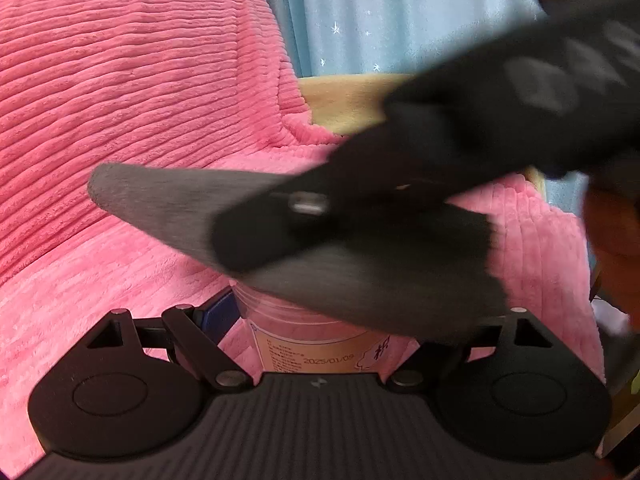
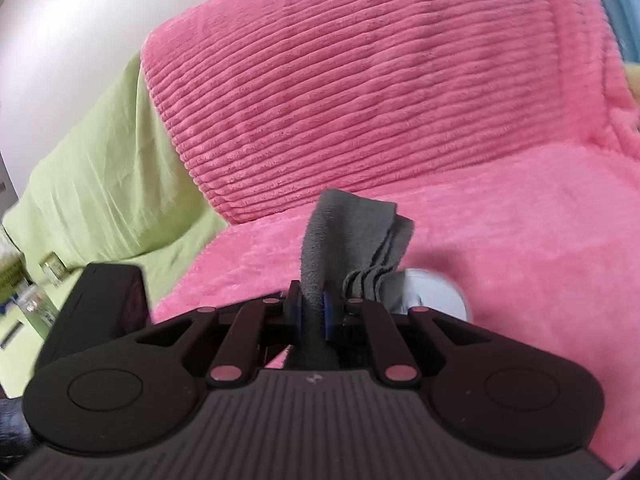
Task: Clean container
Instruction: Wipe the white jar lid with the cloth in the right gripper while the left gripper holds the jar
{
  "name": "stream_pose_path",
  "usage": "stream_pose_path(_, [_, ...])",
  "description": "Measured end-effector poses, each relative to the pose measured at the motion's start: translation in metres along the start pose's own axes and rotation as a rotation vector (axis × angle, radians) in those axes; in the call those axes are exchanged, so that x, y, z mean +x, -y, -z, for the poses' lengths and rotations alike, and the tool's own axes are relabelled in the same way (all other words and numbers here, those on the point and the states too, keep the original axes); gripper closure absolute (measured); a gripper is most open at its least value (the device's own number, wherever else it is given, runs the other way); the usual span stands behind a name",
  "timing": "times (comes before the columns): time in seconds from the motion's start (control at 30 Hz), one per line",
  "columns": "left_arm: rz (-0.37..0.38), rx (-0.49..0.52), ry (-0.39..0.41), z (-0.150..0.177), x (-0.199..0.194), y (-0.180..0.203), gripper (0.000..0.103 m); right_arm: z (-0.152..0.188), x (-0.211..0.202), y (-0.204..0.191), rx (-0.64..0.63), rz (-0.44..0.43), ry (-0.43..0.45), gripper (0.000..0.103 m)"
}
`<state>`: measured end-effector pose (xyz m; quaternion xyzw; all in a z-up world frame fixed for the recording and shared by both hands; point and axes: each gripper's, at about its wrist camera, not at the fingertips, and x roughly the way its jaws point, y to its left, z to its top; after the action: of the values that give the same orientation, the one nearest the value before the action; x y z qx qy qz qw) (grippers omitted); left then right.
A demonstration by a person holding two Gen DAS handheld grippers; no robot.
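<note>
We see the left gripper [image 1: 320, 320] clamped around a clear plastic container [image 1: 308, 336], its blue-padded finger [image 1: 216, 316] pressed to the container's left side while the other finger is hidden behind cloth. The container stands upright between the jaws, just ahead of the gripper body, above the pink ribbed blanket [image 1: 140, 92]. Its pale label [image 1: 320, 356] carries a printed date. Above the container's open top, the right gripper's black finger [image 1: 304, 220] reaches in from the upper right, blurred, with the grey cloth [image 1: 160, 200] draped across the rim.

In the right wrist view, we find the right gripper [image 2: 313, 316] pinched tight on the same grey cloth [image 2: 352, 224], the folded fabric rising between the blue pads [image 2: 329, 316] and flopping forward. Just beside the cloth, to the right, a pale round rim of the container [image 2: 436, 292] peeks out. A green sheet [image 2: 104, 168] covers furniture at the left, and a starred blue curtain [image 1: 380, 12] hangs behind.
</note>
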<state>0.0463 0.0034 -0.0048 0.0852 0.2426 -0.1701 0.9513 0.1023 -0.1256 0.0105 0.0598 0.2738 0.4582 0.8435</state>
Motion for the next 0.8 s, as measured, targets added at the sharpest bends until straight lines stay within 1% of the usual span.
stream_pose_path(0.1, [0.001,-0.001,0.002,0.001,0.000,0.000,0.018,-0.005,0.003,0.008,-0.007,0.042,0.021,0.096])
stream_pose_path(0.23, [0.000,0.006,0.001,0.001,0.000,0.002,0.018,-0.002,-0.008,0.027,0.049,0.125,0.072,0.097])
stream_pose_path(0.4, [-0.002,0.015,0.003,0.002,-0.002,0.004,0.018,0.005,-0.027,0.037,0.111,0.151,0.086,0.096])
stream_pose_path(0.43, [-0.001,0.016,0.002,0.000,0.000,0.004,0.018,0.007,-0.031,0.036,0.108,0.149,0.081,0.096])
stream_pose_path(0.5, [0.000,0.016,0.002,0.000,0.001,0.004,0.018,0.011,-0.038,0.034,0.099,0.113,0.060,0.096])
stream_pose_path(0.53, [0.007,0.022,-0.005,-0.005,0.009,0.001,0.018,0.013,-0.041,0.032,0.093,0.096,0.049,0.096])
stream_pose_path(0.6, [0.009,0.022,-0.007,-0.005,0.009,-0.001,0.018,0.015,-0.045,0.027,0.055,0.065,0.017,0.096])
stream_pose_path(0.67, [0.008,0.023,-0.006,-0.003,0.007,-0.002,0.018,0.012,-0.045,0.019,0.008,0.072,-0.018,0.095])
stream_pose_path(0.8, [0.010,0.021,-0.006,-0.004,0.009,-0.006,0.018,0.005,-0.045,0.008,-0.032,0.103,-0.078,0.095])
